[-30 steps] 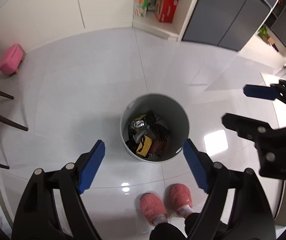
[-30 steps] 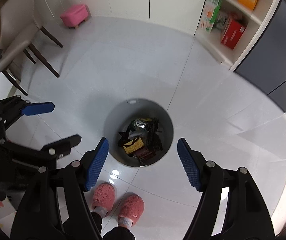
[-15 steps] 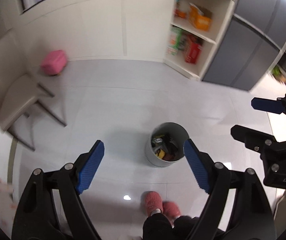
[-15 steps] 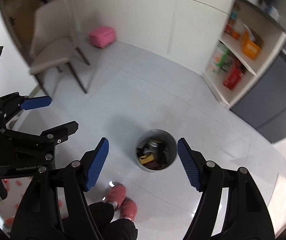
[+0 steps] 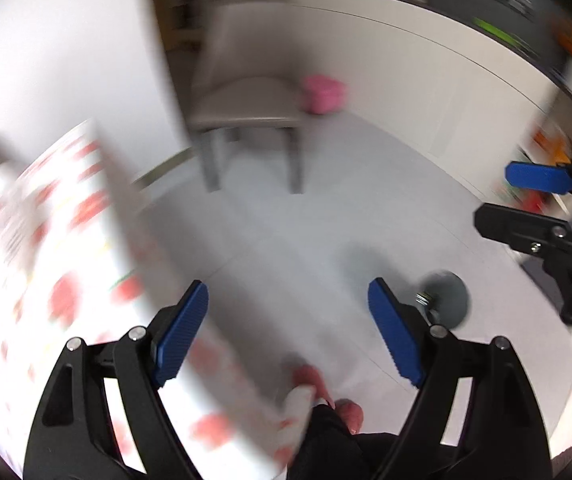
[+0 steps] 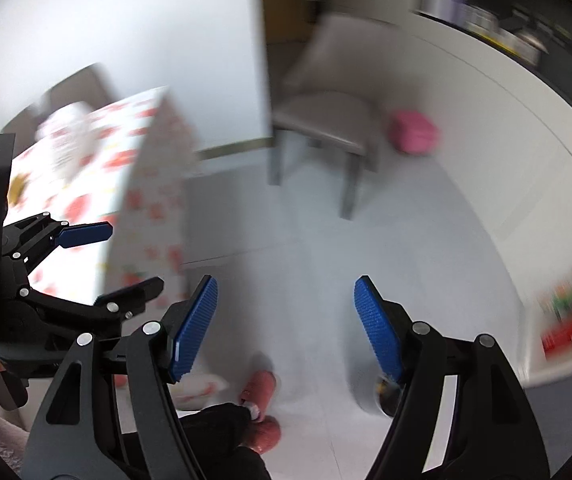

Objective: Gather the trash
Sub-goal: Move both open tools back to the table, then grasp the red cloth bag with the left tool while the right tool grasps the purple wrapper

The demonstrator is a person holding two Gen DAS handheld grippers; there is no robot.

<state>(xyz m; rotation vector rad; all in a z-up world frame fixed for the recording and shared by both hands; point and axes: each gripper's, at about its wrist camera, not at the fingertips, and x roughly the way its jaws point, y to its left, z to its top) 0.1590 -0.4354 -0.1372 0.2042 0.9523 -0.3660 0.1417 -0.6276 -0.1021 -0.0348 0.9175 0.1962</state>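
While both frames were motion-blurred, the left gripper (image 5: 288,336) and right gripper (image 6: 286,328) had fingers apart, empty; the trash bin (image 5: 446,304) stood on the floor (image 5: 306,232), right of the desk (image 5: 46,260).

Motion blur throughout. Bin (image 5: 448,300) contents unreadable, half hidden behind right hand-held gripper (image 6: 286,326) finger. Tabletop (image 5: 46,280) pattern smeared.

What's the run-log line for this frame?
left gripper: open, empty | right gripper: open, empty | trash bin: on floor, right | tablecloth table: left | view: motion-blurred
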